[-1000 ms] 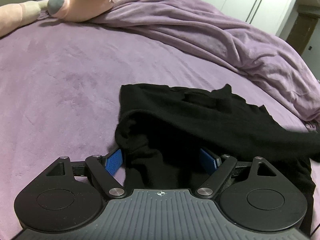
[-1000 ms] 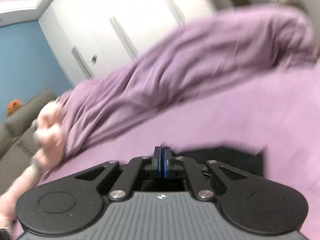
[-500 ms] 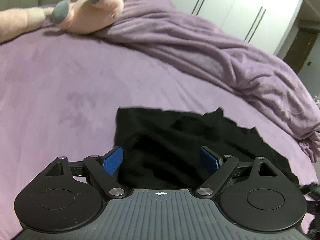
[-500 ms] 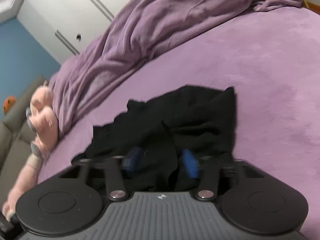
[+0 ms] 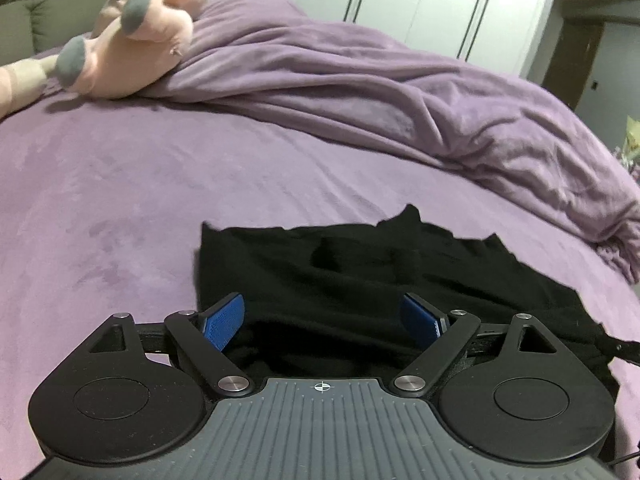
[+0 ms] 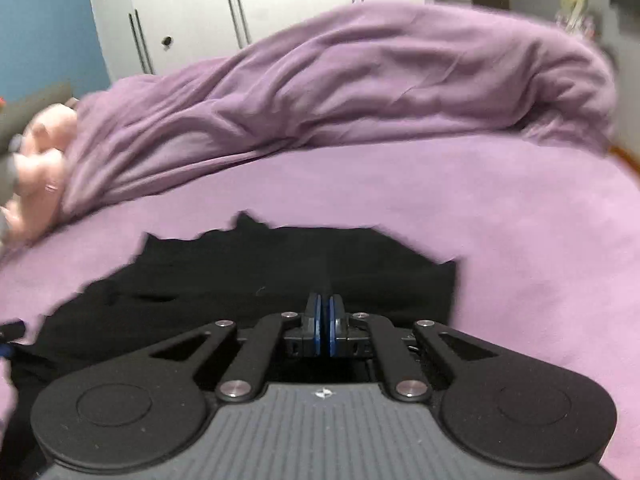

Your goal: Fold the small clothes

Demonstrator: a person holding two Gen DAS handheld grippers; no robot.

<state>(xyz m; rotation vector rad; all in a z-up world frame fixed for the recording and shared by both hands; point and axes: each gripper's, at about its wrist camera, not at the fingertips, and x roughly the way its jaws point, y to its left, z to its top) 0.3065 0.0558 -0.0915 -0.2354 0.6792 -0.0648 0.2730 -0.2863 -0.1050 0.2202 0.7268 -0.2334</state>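
A small black garment (image 5: 360, 276) lies spread on the purple bed, with an uneven far edge. My left gripper (image 5: 324, 316) is open, its blue pads (image 5: 222, 320) wide apart above the garment's near left part, holding nothing. In the right wrist view the same garment (image 6: 240, 280) lies below my right gripper (image 6: 325, 320). Its blue pads are pressed together over the garment's near right part. I cannot tell whether any cloth is pinched between them.
A bunched purple blanket (image 5: 360, 92) runs across the far side of the bed (image 5: 120, 184). A pink plush toy (image 5: 132, 48) lies at the far left, also in the right wrist view (image 6: 36, 168). White wardrobe doors (image 6: 260, 8) stand behind.
The left gripper let the raised fold drop and the garment now lies flatter. The right gripper went from shut to open over the cloth half a second ago, and is shut again now.
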